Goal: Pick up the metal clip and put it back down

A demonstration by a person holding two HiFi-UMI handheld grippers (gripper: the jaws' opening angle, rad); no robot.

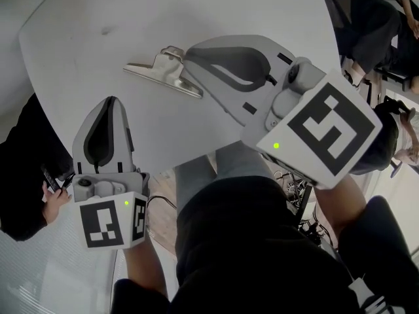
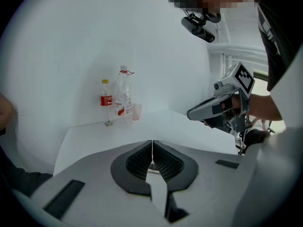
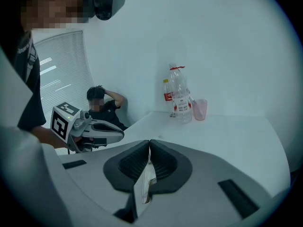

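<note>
Metal clip, likely light, stiff and slick, appears pinched by its thin handle in the right gripper's closed jaws above the table. Left gripper is closed and empty.

Metal clip in right gripper

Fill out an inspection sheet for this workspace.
surface: white table, rounded corner.
job's things: metal clip, its handle at the tip of the right gripper.
clutter: two bottles and a pink cup at the table's far edge.
grippers: left gripper jaws together, nothing between; right gripper apparently shut on the clip's handle.
cables: loose wires on the floor.
surroundings: seated people nearby; window blinds.
</note>
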